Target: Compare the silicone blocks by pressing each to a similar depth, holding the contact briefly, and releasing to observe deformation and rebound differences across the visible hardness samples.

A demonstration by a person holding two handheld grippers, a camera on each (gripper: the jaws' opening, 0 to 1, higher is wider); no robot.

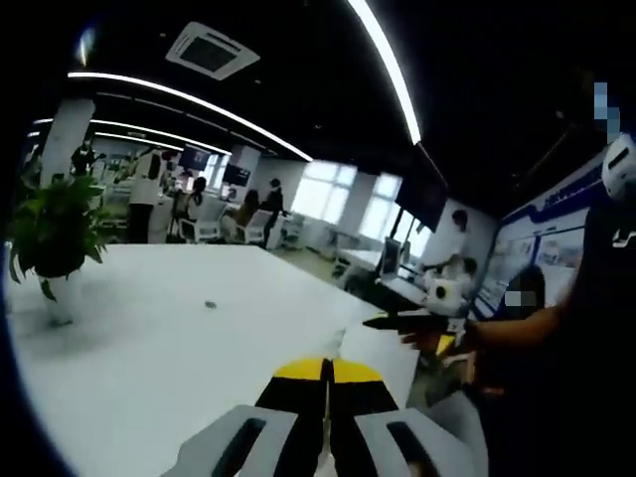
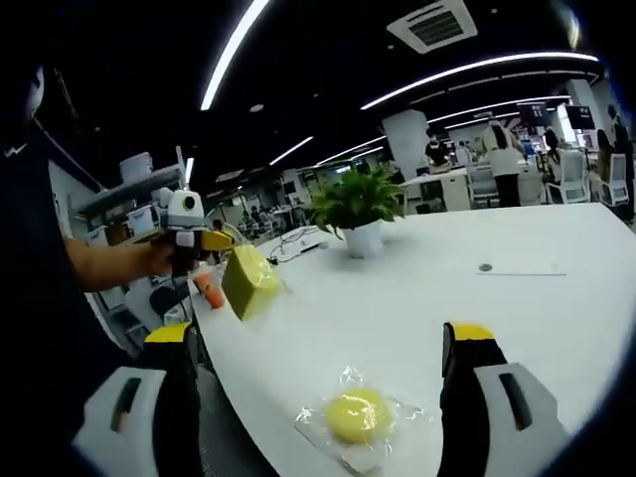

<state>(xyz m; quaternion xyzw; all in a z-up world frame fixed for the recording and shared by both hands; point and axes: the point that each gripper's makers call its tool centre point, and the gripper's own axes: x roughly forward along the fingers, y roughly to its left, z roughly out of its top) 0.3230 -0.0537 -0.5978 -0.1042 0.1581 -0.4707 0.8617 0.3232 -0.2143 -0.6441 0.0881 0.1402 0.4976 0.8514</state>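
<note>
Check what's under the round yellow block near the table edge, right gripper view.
The round yellow block lies on a crinkled clear plastic wrapper spread on the white table. What lies directly beneath the block is covered.

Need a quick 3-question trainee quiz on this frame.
1. True or false: the right gripper has its jaws wide open.
2. What lies between those jaws on the white table? A) a round yellow silicone block in clear wrap B) a red cube C) a mug
3. Fill in: farther back on the table stands a potted ____.
Key: 1 true; 2 A; 3 plant.
</note>
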